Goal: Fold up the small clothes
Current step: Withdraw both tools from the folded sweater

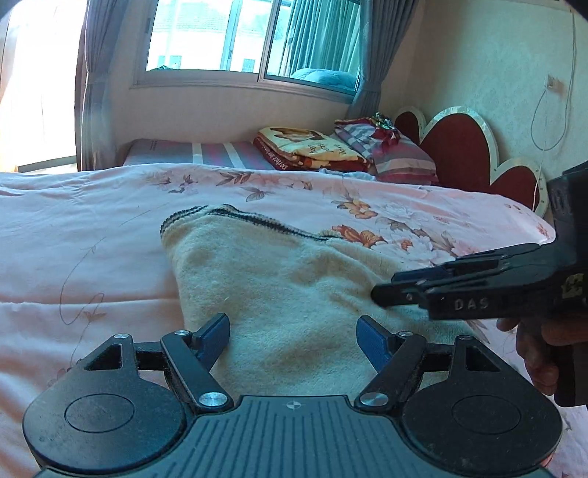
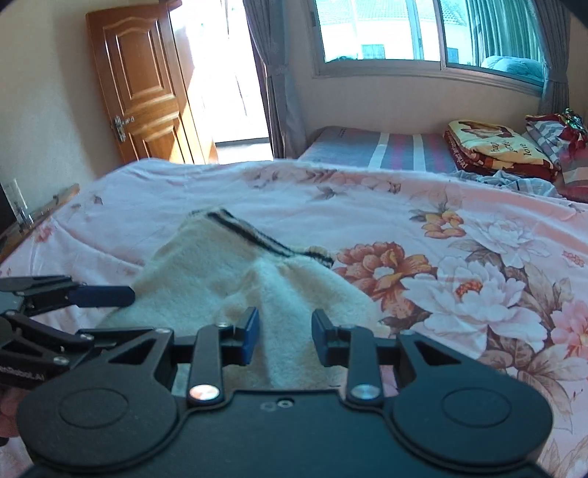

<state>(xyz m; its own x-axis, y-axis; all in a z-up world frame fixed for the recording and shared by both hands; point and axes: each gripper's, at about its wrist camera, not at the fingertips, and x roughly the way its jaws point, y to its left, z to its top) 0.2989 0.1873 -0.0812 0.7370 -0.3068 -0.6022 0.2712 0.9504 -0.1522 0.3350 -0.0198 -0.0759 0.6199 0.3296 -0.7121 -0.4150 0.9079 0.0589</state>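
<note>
Garment [image 1: 279, 290] on quilt [image 1: 92, 228] — striped hem [image 1: 253, 218] far.

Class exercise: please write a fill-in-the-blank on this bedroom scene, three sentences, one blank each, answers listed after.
1. The cream fleece garment with a dark striped hem lies on a pink ____ bedspread.
2. The jaws of the left hand-held gripper stand ____, gripping nothing.
3. The brown wooden door stands to the ____ of the window.

Answers: floral; open; left

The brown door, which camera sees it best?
The right wrist view. The brown door stands at the far left there, panels and metal handle plain to see. The left wrist view shows none of it, only bright light and a curtain on that side.
</note>
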